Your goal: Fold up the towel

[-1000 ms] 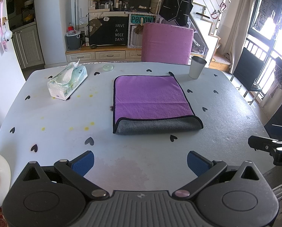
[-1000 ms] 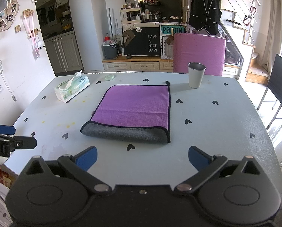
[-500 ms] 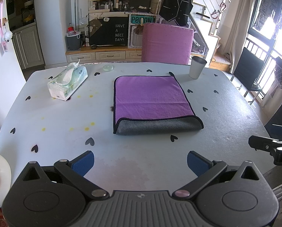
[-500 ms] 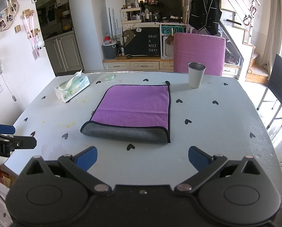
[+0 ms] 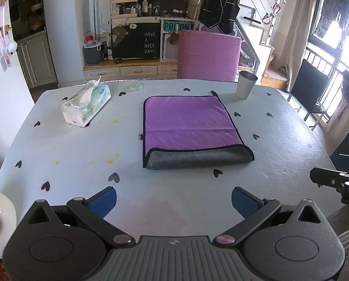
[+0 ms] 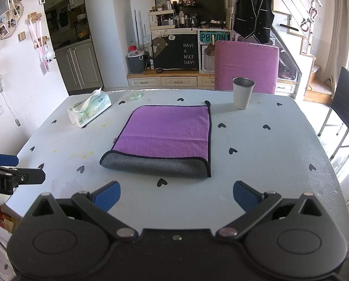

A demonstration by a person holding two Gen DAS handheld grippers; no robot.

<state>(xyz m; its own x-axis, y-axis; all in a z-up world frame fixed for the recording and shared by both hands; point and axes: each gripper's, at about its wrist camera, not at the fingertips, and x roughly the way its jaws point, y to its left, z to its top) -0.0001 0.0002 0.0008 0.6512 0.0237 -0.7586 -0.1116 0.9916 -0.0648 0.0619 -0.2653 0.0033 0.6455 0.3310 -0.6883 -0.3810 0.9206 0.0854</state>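
Observation:
A purple towel (image 5: 188, 121) with a grey underside lies folded once on the table, its grey fold along the near edge; it also shows in the right wrist view (image 6: 167, 133). My left gripper (image 5: 173, 202) is open and empty, held above the table's near edge, well short of the towel. My right gripper (image 6: 176, 196) is open and empty, likewise short of the towel. The right gripper's tip shows at the right edge of the left wrist view (image 5: 333, 180), and the left gripper's tip at the left edge of the right wrist view (image 6: 15, 175).
A tissue pack (image 5: 86, 106) lies at the far left of the pale table (image 5: 81, 154). A metal cup (image 5: 245, 87) stands at the far right, and a small round lid (image 5: 136, 86) lies near the far edge. A pink chair (image 5: 208, 56) stands behind the table.

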